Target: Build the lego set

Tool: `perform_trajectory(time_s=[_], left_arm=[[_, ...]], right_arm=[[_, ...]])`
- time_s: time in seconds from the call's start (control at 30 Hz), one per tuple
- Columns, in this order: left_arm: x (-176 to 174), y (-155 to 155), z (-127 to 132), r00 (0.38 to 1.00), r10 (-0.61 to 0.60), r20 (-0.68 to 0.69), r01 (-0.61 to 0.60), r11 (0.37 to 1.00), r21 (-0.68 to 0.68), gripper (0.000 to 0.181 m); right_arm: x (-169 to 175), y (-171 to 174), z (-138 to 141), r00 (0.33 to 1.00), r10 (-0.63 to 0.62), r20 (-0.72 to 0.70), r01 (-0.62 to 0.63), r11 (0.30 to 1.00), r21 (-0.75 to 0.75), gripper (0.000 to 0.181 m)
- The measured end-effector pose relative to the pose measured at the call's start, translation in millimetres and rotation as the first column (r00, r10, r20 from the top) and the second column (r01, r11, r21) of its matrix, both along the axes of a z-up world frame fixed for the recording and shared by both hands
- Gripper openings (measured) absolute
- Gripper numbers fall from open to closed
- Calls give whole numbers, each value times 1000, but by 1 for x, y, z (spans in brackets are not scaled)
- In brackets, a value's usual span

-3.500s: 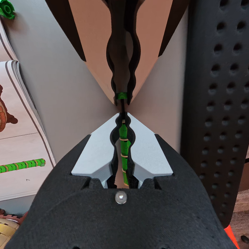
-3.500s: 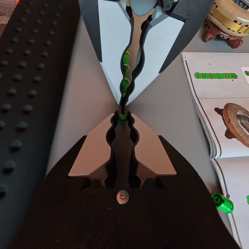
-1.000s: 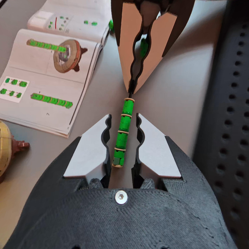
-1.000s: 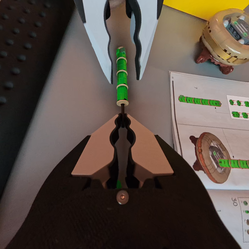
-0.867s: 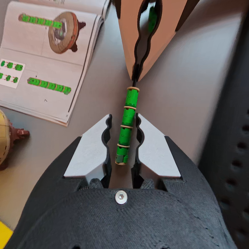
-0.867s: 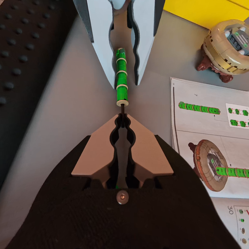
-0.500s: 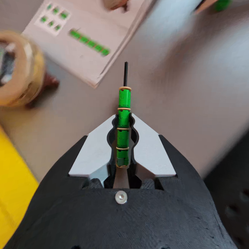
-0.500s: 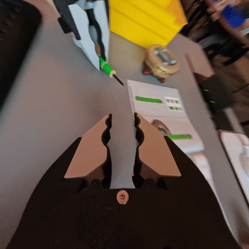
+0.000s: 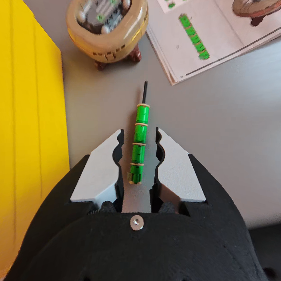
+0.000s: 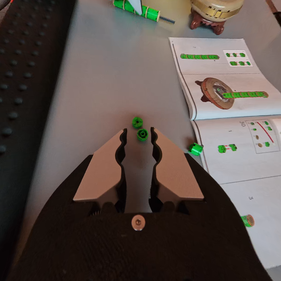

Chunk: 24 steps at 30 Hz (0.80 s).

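Note:
A green stalk (image 9: 139, 144) of round bricks with tan rings on a black axle (image 9: 145, 91) lies on the grey table between the fingers of my open left gripper (image 9: 139, 130), which do not touch it. It also shows at the top of the right wrist view (image 10: 150, 14), partly behind a left finger (image 10: 136, 6). My right gripper (image 10: 138, 130) is open and empty. One loose green round brick (image 10: 142, 134) sits between its fingertips, and another (image 10: 137, 122) lies just beyond them.
A tan and gold pot model (image 9: 106, 30) on brown feet stands beyond the stalk. A yellow box (image 9: 30, 106) is on the left and an open instruction booklet (image 10: 228, 91) on the right. More green pieces (image 10: 195, 149) (image 10: 247, 221) lie at the booklet. A black studded mat (image 10: 22, 76) runs alongside. About 30 cm separates my left fingertips from my right.
My left gripper carried the stalk toward the pot, then opened and let it go on the table. My right gripper released the axle, opened, and moved over to the loose green bricks.

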<state>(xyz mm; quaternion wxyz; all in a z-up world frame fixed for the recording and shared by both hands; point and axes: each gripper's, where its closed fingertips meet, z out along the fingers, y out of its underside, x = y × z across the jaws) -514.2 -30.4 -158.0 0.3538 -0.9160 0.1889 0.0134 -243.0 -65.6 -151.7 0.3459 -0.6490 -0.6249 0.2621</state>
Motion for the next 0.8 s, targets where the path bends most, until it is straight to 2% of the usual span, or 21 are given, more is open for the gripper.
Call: perform_trajectory(time_s=[0.1, 0.23, 0.33, 0.43, 0.47, 0.53, 0.6, 0.63, 0.7, 0.73, 0.8], left_arm=[[16, -4, 24, 996, -37, -83, 47, 992, 119, 41], [56, -5, 50, 980, -149, -135, 175, 963, 206, 38], [95, -3, 55, 961, -276, -13, 273, 939, 210, 36], [132, 3, 65, 899, -412, 147, 372, 896, 242, 34], [145, 5, 74, 859, -473, 197, 415, 868, 274, 34], [173, 2, 98, 734, -619, 279, 514, 775, 367, 33], [196, -8, 128, 554, -762, 336, 593, 644, 483, 41], [202, -11, 143, 483, -800, 355, 595, 598, 537, 42], [210, -15, 173, 350, -853, 387, 584, 521, 623, 48], [212, -16, 186, 293, -870, 397, 572, 492, 656, 48], [215, -19, 205, 206, -897, 390, 563, 435, 703, 49]], right_arm=[[-13, -4, -4, 1000, 20, -7, -20, 1000, -14, 30], [-16, 3, -19, 995, -4, 96, 2, 1000, 21, 23], [-18, 1, -20, 998, -8, 63, 12, 998, -58, 14], [-21, 4, -15, 999, -48, 4, 48, 988, -150, 14], [-23, 6, -5, 996, -76, -53, 64, 978, -198, 14], [-31, 5, 34, 956, -142, -256, 41, 930, -364, 14], [-31, 7, 83, 844, -236, -481, -68, 843, -533, 13], [-28, 9, 105, 776, -280, -565, -146, 791, -593, 13], [-19, 9, 138, 669, -314, -674, -293, 722, -626, 13], [-15, 9, 149, 641, -306, -704, -339, 710, -617, 13], [-13, 12, 160, 654, -281, -703, -361, 700, -616, 13]])
